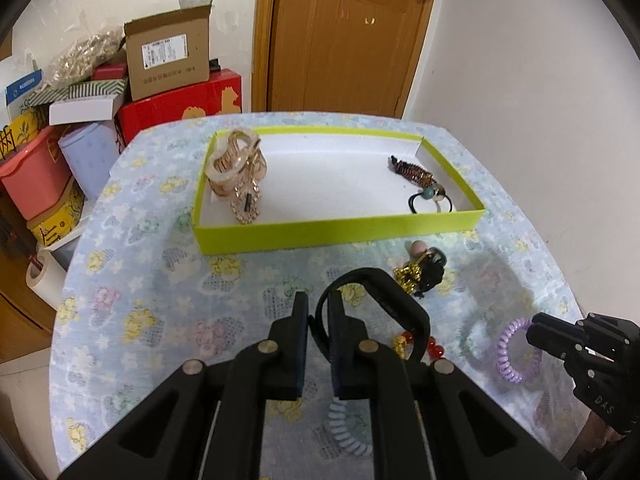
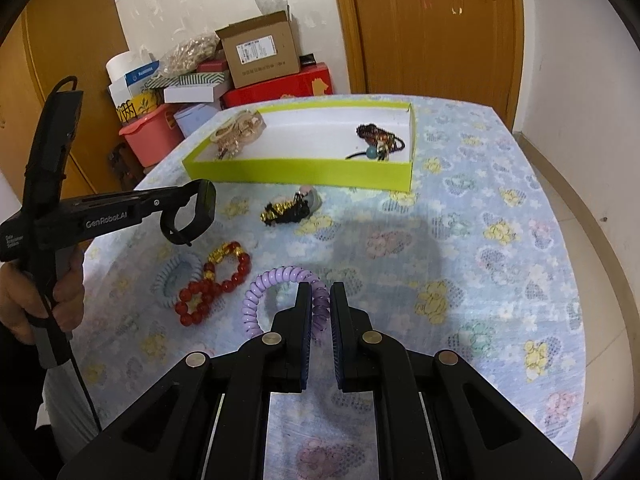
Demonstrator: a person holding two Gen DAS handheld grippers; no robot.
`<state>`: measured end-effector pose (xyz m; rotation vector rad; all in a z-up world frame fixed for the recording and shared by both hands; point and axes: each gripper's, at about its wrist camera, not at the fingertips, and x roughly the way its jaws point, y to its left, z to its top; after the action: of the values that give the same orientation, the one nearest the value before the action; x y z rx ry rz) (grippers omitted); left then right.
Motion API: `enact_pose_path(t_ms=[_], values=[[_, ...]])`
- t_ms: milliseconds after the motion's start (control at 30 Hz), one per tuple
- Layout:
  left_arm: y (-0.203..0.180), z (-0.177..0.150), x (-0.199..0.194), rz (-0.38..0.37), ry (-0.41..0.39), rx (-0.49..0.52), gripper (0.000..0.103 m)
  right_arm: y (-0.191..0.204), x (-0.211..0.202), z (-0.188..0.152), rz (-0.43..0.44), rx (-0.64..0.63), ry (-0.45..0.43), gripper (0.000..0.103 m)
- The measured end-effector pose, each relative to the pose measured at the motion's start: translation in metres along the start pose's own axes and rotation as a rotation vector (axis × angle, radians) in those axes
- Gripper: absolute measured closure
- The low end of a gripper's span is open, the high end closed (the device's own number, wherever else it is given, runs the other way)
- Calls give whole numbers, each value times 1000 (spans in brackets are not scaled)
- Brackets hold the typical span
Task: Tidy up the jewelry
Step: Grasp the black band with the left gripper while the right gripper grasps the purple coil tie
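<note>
We see the left gripper pinching a black smartwatch band just above the floral tablecloth at lower centre, while the right gripper, jaws nearly together, clamps a purple spiral hair tie. The lime-green tray lies beyond at centre frame, bare cloth between it and both grippers.

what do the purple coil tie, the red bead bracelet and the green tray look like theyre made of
Purple coil tie: likely smooth plastic, a telephone-cord spiral with a soft sheen.
Red bead bracelet: translucent glossy beads, glass or acrylic, cannot tell which, plus gold-coloured beads.
Green tray: looks like matte cardboard, with thin flat walls, folded corners and a white inside.
</note>
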<state>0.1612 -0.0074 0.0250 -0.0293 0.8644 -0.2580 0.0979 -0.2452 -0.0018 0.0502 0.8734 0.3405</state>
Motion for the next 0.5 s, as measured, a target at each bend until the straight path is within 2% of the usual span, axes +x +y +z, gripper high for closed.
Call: enact_pose_path(t_ms=[500], values=[[8, 19, -28, -13, -66, -22, 93, 2, -14, 42, 8, -7, -77, 94]])
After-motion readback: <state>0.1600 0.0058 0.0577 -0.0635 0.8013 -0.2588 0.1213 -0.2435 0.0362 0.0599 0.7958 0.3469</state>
